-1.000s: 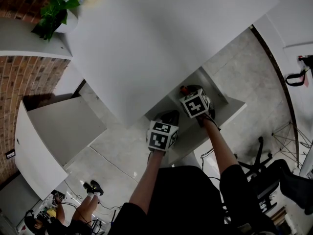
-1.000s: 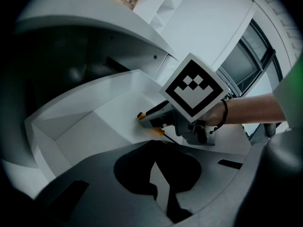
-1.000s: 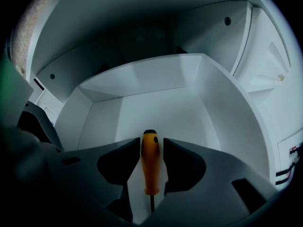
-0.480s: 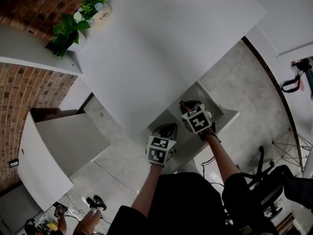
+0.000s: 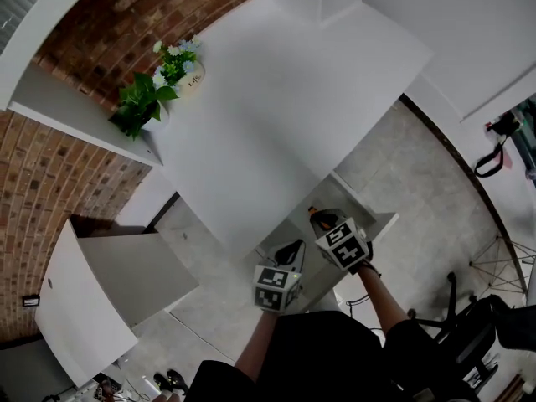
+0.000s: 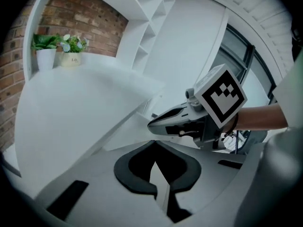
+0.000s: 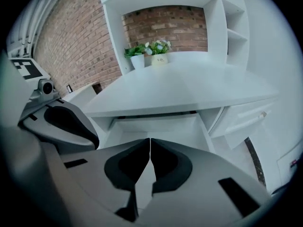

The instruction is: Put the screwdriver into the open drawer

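Under the white desk [image 5: 276, 99], the open drawer [image 7: 156, 126] lies below my left claw [image 6: 152, 164] and right claw [image 7: 150, 148], both clenched on nothing. An orange tip inside looks like the screwdriver [image 5: 311, 212]. I judge it placed, and backing out comes next.
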A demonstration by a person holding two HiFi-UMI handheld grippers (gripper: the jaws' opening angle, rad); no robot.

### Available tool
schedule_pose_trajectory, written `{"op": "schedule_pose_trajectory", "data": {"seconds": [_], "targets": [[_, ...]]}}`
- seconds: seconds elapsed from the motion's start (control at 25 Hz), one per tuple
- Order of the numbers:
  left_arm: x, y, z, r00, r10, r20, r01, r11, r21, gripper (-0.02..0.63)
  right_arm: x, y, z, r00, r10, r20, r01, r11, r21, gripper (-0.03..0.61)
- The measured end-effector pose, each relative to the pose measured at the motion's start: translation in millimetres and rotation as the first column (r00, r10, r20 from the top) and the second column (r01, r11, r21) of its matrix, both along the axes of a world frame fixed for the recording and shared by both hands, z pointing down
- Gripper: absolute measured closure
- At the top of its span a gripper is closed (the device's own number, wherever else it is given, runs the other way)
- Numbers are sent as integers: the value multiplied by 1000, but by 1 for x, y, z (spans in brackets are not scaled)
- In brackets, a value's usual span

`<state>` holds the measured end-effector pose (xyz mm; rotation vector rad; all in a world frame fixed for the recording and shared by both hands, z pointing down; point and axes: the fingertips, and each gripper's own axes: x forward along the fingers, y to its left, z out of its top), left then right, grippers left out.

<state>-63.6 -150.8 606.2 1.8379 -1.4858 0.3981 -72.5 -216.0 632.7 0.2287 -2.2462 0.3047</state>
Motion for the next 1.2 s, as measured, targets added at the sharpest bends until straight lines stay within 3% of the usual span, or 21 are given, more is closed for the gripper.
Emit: {"op": "schedule_pose_trajectory", "data": {"seconds": [0.32, 0.68, 0.92, 1.2], "targets": [[-21, -4, -67, 997, -57, 57, 47, 986, 160, 605, 12, 6, -74, 978, 100, 181, -106, 994, 29, 561], [-29, -4, -118, 994, -70, 80, 42, 951, 306, 605, 29, 3, -148, 888, 189, 420, -225, 974, 39, 563], [-34, -1, -144, 992, -82, 96, 42, 930, 365, 606, 41, -1, -187, 827, 229, 514, -287, 957, 35, 563], [-44, 0, -184, 985, -136, 107, 71, 881, 469, 606, 51, -3, -225, 761, 242, 602, -339, 939, 51, 563]]}}
